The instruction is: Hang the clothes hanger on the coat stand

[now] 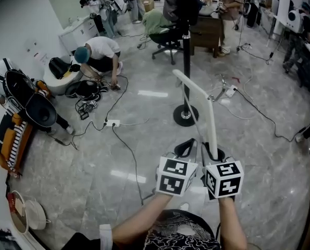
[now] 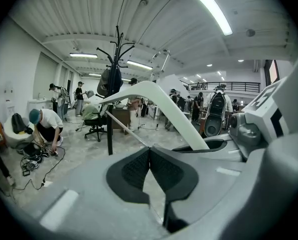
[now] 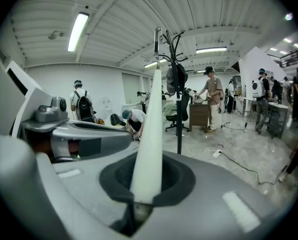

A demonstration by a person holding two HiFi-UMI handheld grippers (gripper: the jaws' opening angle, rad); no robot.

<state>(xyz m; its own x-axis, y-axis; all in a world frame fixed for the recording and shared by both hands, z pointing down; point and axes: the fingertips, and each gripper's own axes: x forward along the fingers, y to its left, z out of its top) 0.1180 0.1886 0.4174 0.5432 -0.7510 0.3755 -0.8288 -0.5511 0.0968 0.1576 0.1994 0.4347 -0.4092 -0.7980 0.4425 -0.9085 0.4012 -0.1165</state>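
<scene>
Near the coat stand, left claw and right claw each clenched on the clothes hanger

Floor: grey marble-pattern tiles, glossy — strip-light reflections visible.
Ceiling: white ribbed panels; long tube lights lit.
Walls: plain white.
Furniture: black office chair, brown wooden desk.
Floor clutter: loose cables — one white power strip.
</scene>
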